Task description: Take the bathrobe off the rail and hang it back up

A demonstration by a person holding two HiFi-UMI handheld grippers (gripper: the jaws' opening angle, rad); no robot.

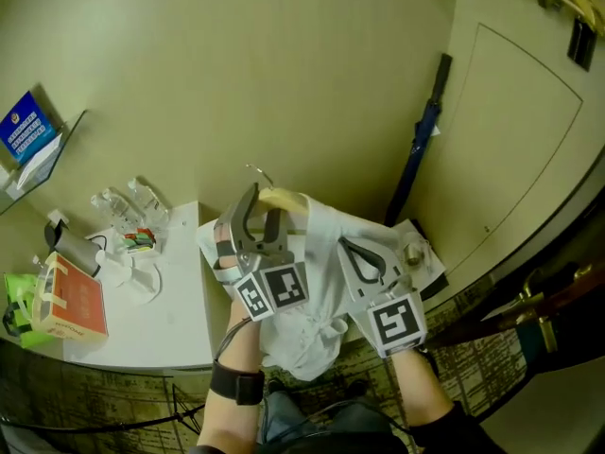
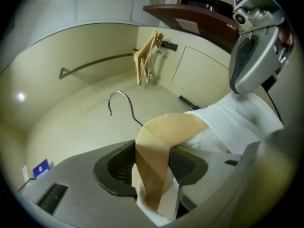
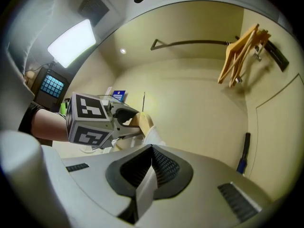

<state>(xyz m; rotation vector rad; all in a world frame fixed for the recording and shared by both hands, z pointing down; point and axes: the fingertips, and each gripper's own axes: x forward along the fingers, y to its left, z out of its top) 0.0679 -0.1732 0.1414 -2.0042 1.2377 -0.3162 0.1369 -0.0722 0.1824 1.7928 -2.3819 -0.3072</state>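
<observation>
The white bathrobe point(image 1: 307, 291) hangs on a pale wooden hanger point(image 2: 159, 144) whose metal hook point(image 2: 121, 101) is free in the air, off the rail. My left gripper point(image 1: 263, 208) is shut on the hanger's shoulder together with a fold of robe point(image 2: 228, 122). To its right, my right gripper point(image 1: 364, 258) is shut on a thin edge of the robe's cloth point(image 3: 145, 191). The dark rail point(image 2: 99, 63) runs along the beige wall well above and beyond the hook, and shows again as a rail point(image 3: 194, 43) in the right gripper view.
Several bare wooden hangers point(image 2: 146, 58) hang at the rail's right end. A blue umbrella point(image 1: 421, 140) leans on the wall beside a door point(image 1: 529, 159). A white table point(image 1: 161, 324) at the left holds an orange box point(image 1: 71, 301) and water bottles point(image 1: 128, 206).
</observation>
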